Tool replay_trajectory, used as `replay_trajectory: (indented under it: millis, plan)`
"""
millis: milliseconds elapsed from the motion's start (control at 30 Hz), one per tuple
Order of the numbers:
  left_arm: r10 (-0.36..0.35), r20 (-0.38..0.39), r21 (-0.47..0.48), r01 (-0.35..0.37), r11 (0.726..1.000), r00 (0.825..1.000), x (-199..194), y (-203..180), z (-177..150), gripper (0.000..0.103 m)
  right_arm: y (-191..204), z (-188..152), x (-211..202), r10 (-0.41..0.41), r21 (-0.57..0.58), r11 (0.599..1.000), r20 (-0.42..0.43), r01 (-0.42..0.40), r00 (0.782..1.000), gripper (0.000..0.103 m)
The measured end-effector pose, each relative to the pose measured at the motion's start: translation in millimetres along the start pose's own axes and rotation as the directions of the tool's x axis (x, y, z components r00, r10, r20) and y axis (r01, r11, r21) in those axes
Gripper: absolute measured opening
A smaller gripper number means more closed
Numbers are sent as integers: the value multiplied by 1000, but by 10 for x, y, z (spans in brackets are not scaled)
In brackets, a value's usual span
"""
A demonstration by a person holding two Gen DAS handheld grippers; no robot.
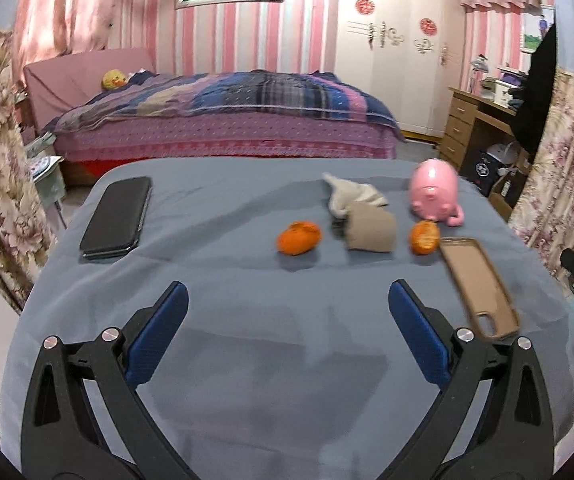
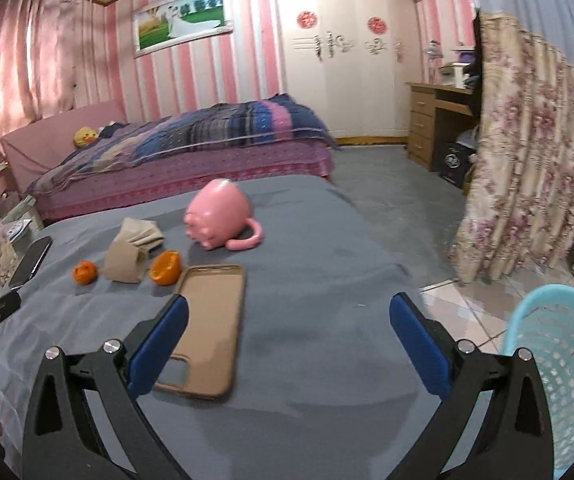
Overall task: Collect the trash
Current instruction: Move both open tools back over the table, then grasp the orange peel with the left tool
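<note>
Trash on grey cloth-covered table (image 1: 247,360), far half, in a rough left-to-right row:
- orange peel (image 1: 299,237), crumpled lump, left end of row.
- cardboard tube (image 1: 371,227), squashed, tan, lying on its side, long axis roughly across the table.
- crumpled tissue (image 1: 353,196), off-white, touching the tube's far side, pointed end aimed away and left.
- second peel (image 1: 424,237), cupped, hollow side facing up and toward right wrist camera, just right of the tube.

Not trash: black phone (image 1: 116,217) far left, pink pig mug (image 1: 434,192) on its side behind second peel, tan phone case (image 1: 481,288), long axis near-to-far.

Light blue basket (image 2: 567,368) off table's right edge.

Left gripper (image 1: 287,300): fingers spread wide, empty, over bare cloth.
Right gripper (image 2: 287,312): spread wide, empty; left finger (image 2: 159,344) over the case's near end.
</note>
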State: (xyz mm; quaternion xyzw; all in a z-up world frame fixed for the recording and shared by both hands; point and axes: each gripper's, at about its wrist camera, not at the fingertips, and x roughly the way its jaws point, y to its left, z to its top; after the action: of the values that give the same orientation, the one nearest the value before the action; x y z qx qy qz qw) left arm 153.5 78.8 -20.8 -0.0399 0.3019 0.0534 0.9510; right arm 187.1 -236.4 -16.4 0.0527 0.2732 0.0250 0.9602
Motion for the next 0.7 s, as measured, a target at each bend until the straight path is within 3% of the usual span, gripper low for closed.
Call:
replay_trajectory:
  millis: [233, 367, 633, 700]
  plan:
    - [29, -35, -31, -30, 999, 999, 260, 264, -32, 97, 447, 61, 239, -39, -102, 994, 3, 39, 999, 98]
    - [30, -58, -35, -32, 999, 998, 418, 336, -5, 97, 675, 77, 333, -23, -174, 984, 31, 28, 999, 98]
    - [-24, -128, -53, 17, 998, 992, 847, 360, 149, 97, 688, 176, 599, 8, -117, 993, 0, -8, 1000, 99]
    - [-42, -138, -48, 36, 998, 989, 964, 301, 215, 97, 707, 199, 701, -9, -136, 991, -51, 2, 999, 99]
